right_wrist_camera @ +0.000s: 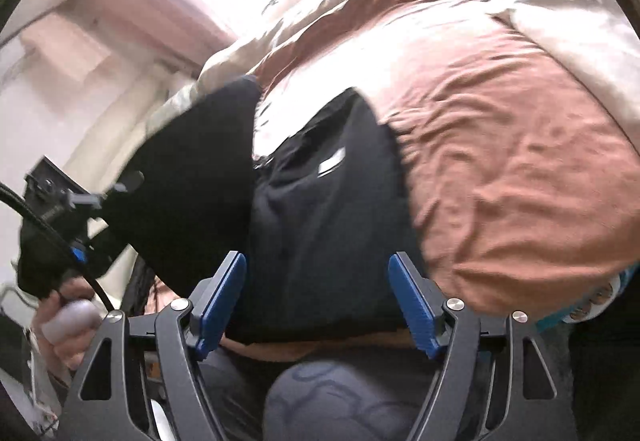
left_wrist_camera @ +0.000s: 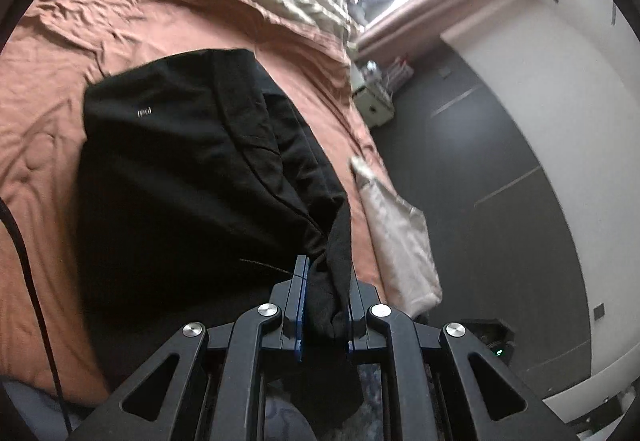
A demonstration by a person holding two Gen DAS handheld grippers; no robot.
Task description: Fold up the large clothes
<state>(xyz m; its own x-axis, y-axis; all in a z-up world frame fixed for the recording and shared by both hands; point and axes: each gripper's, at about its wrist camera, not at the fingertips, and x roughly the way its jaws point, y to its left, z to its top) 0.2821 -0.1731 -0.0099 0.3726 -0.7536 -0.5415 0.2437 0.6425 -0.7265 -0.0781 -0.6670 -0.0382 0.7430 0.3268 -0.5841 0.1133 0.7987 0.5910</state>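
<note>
A black garment (left_wrist_camera: 192, 169) is lying across a rust-brown bedspread (left_wrist_camera: 80, 41), a small pale label showing on its upper part. In the left wrist view, 1 bunched corner of it is running down into the left gripper (left_wrist_camera: 324, 281), whose blue-padded jaws are clamping tight on the fabric. To the right of the bed, a beige cloth (left_wrist_camera: 400, 237) is hanging over the edge above a dark floor (left_wrist_camera: 480, 161). In the right wrist view, a hand (right_wrist_camera: 64, 317) is holding the left tool at the far left. The right gripper (right_wrist_camera: 318, 273) is standing with its 2 jaws spread wide, nothing pinched, the garment (right_wrist_camera: 320, 221) lying beyond them.
</note>
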